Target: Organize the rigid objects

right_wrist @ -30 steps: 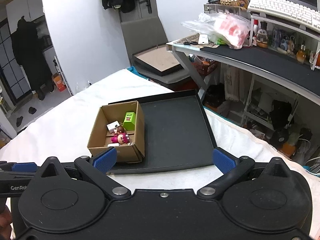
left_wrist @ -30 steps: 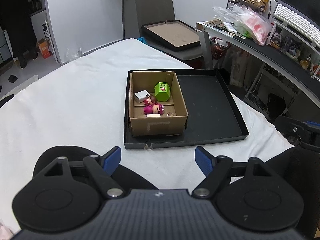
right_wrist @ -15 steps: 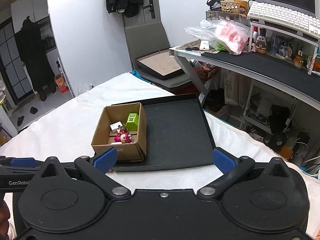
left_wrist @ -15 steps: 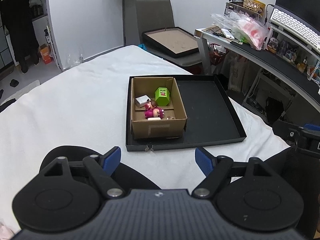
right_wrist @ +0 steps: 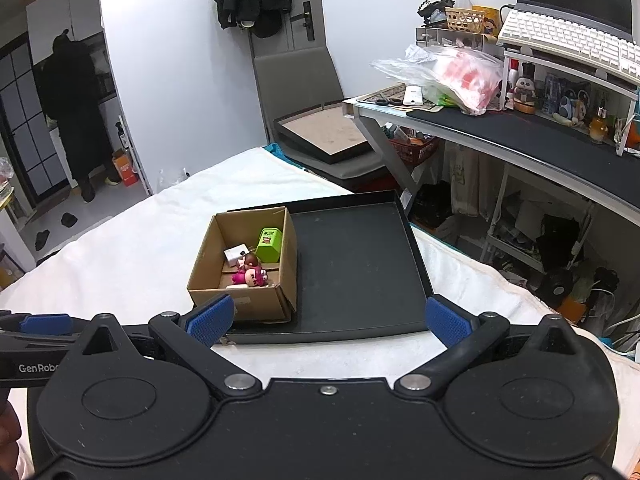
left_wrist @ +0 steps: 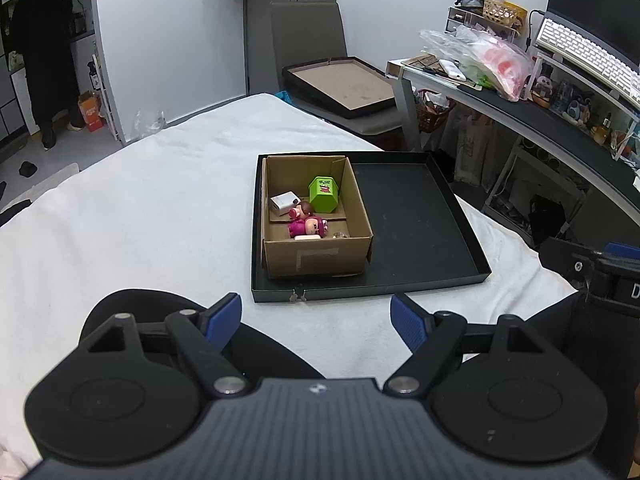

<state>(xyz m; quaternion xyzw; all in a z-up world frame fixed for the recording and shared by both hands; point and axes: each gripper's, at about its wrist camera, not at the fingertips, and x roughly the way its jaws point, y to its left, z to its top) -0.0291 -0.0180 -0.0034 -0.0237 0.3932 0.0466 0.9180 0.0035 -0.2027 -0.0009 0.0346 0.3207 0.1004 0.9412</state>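
In the left wrist view, we see a surface under a white cloth [left_wrist: 152, 208]; it looks soft and a little wrinkled, and we cannot tell if it is a bed or a table. Behind it are a white wall, a grey chair [left_wrist: 312, 36] carrying a shallow framed tray, and a dark desk [left_wrist: 532, 120] at the right with a plastic bag and a white keyboard. On the cloth lies a flat black tray [left_wrist: 404, 216] with low walls. A brown cardboard box [left_wrist: 316, 256] stands in the left part of the tray, touching its left wall. Inside the box we see a green block toy [left_wrist: 323, 195], a small white box [left_wrist: 283, 203] and a pink figurine [left_wrist: 308, 225] lying close together. Our left tongs [left_wrist: 316, 318] are wide open with nothing between the blue ribbed pads, and the box is well ahead of them, almost centred.

In the right wrist view, the same cloth [right_wrist: 132, 256], tray [right_wrist: 360, 264] and cardboard box [right_wrist: 256, 300] appear. Our right tongs [right_wrist: 327, 319] are also spread apart and hold nothing. The box lies ahead, towards the left finger [right_wrist: 210, 318]. The green block toy [right_wrist: 269, 245] stands upright near the box's far right corner; the pink figurine [right_wrist: 250, 276] lies on its side.
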